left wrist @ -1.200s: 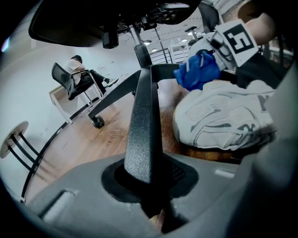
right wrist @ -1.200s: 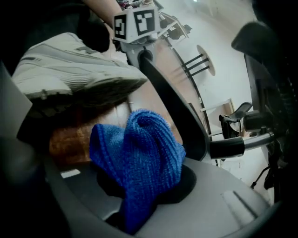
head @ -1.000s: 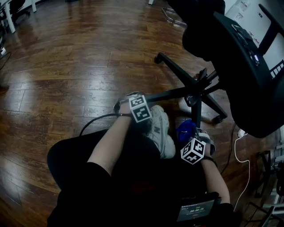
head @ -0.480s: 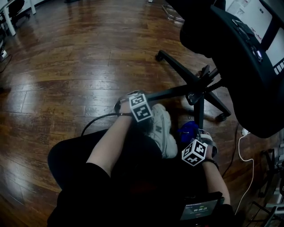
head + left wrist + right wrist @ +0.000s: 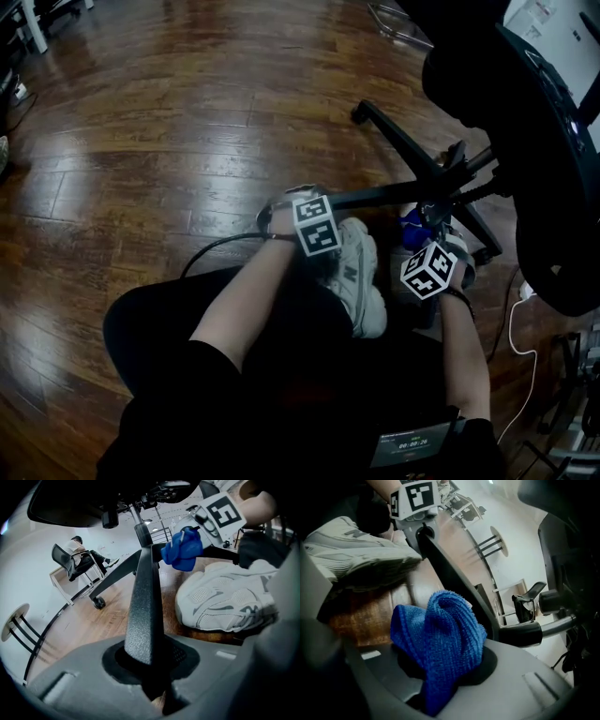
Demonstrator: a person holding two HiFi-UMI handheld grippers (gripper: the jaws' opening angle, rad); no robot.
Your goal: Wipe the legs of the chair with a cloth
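Note:
The black chair base (image 5: 441, 187) spreads its legs over the wood floor. My left gripper (image 5: 298, 208) is shut on the outer end of one leg (image 5: 143, 606), which runs straight out from between its jaws. My right gripper (image 5: 422, 232) is shut on a bunched blue cloth (image 5: 440, 634). In the head view the cloth (image 5: 414, 221) sits against the legs just below the hub. From the left gripper view the cloth (image 5: 183, 550) shows at the far end of the same leg. The right gripper view shows that leg (image 5: 454, 583) passing behind the cloth.
A person's white sneaker (image 5: 361, 281) rests on the floor between the two grippers. The chair's dark seat and back (image 5: 534, 141) overhang on the right. A black cable (image 5: 211, 253) and a white cable (image 5: 514, 328) lie on the floor. A seated person (image 5: 77, 559) is far off.
My right gripper has carried the blue cloth up the picture, from beside the sneaker to the legs near the hub. My left gripper has kept its hold on the leg.

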